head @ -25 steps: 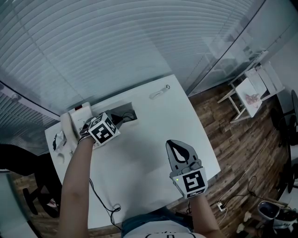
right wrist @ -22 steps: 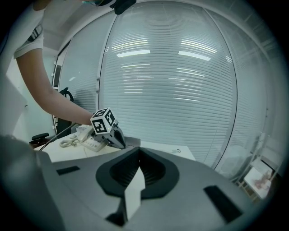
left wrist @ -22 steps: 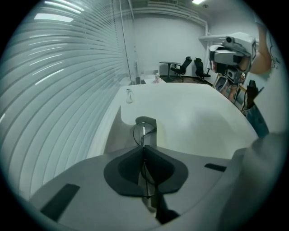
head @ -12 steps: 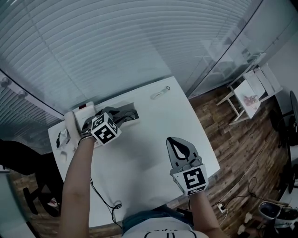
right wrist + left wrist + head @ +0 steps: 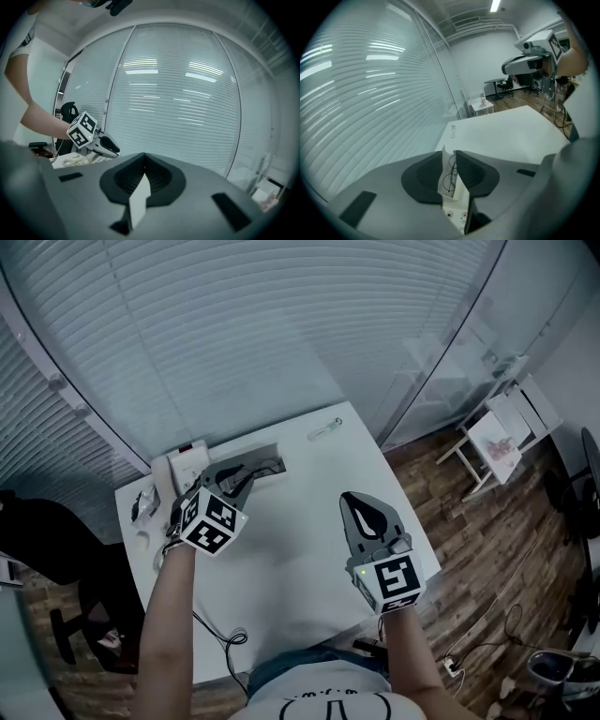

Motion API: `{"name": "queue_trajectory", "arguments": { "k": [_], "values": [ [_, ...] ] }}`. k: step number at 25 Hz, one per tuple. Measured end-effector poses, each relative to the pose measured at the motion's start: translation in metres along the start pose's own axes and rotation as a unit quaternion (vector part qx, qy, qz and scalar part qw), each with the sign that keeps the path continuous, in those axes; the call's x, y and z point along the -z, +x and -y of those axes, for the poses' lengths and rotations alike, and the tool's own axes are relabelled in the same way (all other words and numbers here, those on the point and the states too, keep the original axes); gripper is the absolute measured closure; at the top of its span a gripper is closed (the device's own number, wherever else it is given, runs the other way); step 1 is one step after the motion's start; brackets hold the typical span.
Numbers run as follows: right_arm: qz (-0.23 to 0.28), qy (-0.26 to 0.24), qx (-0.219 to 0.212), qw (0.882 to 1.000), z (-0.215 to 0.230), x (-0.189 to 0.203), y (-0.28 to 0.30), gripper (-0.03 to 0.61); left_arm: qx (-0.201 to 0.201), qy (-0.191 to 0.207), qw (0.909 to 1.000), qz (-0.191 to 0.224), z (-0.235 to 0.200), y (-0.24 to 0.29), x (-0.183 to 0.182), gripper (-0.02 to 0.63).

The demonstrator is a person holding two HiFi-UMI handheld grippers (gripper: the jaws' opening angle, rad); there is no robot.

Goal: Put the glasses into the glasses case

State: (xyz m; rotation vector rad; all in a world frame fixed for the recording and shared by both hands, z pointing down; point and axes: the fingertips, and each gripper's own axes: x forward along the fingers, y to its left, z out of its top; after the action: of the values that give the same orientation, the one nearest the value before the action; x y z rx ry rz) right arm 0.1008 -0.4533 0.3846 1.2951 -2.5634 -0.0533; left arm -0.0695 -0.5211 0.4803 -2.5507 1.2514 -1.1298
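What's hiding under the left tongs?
Round wire glasses lying on something white. The left tongs are closing, nothing between their jaws. From above, the tongs cover the glasses.

Desk [image 5: 300, 521] set before the blinds [image 5: 234, 334], its things along the far edge

A telephone [image 5: 184, 465] sits at the desk's far left corner, with a cable recess [image 5: 258, 465] just right of it and a small object [image 5: 324, 428] near the far right corner. The glasses [image 5: 450, 174] lie just beyond the telephone's keypad. A side table [image 5: 497, 432] stands on the floor to the right.
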Motion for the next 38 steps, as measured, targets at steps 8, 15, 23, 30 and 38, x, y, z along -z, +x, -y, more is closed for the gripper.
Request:
{"name": "queue_trajectory", "arguments": {
  "k": [8,15,23,30,38],
  "values": [
    [0.05,-0.013,-0.001,0.999,-0.015,-0.034,-0.03,0.568,-0.117,-0.094,0.9865,0.065,0.006,-0.074,-0.025,0.595],
    [0.078,-0.024,0.009,0.997,-0.008,-0.055,-0.039,0.568,-0.204,-0.186,0.9462,0.17,-0.007,-0.14,-0.053,0.597],
    [0.113,-0.036,0.021,0.993,0.002,-0.089,-0.054,0.568,-0.261,-0.19,0.9178,0.231,-0.021,-0.195,-0.074,0.597],
    [0.135,-0.036,0.041,0.989,0.01,-0.103,-0.066,0.568,-0.278,-0.189,0.9065,0.256,-0.022,-0.213,-0.086,0.597],
    [0.135,-0.04,0.042,0.989,0.007,-0.103,-0.073,0.569,-0.28,-0.172,0.9077,0.261,-0.016,-0.22,-0.096,0.597]
  ]
}}
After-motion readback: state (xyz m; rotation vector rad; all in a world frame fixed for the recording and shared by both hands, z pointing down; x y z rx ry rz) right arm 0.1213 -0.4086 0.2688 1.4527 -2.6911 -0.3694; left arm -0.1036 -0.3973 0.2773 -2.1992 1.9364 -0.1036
